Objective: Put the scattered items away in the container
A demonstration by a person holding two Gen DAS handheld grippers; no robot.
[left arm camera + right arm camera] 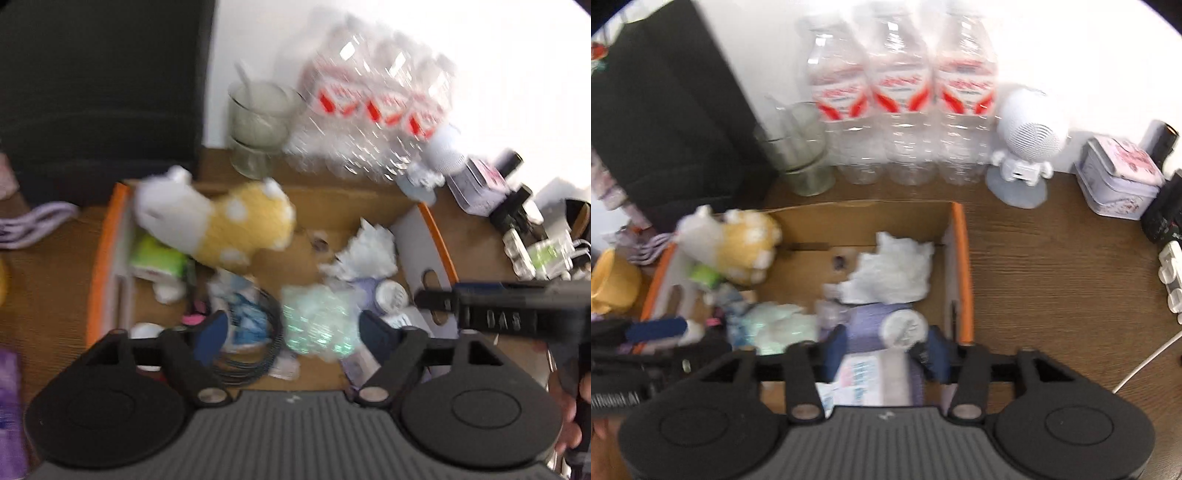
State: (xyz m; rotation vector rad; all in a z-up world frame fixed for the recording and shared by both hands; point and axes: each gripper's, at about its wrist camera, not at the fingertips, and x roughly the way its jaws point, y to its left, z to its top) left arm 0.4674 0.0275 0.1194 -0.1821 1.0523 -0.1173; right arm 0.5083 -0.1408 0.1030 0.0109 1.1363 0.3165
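The left tool and right tool hung over the box, both with pads apart and clamped on nothing. The box sat mid-bench, its long axis along the back edge, before the bottles. Inside, the plush, lying lengthwise, looked soft and light, best pinched at its body; the tissue would crush.

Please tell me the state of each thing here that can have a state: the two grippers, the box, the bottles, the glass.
left gripper: open, holds nothing
right gripper: open, holds nothing
cardboard box: open-topped, part filled
plush toy: leans on the box's left wall
water bottles: upright, look empty
glass: upright
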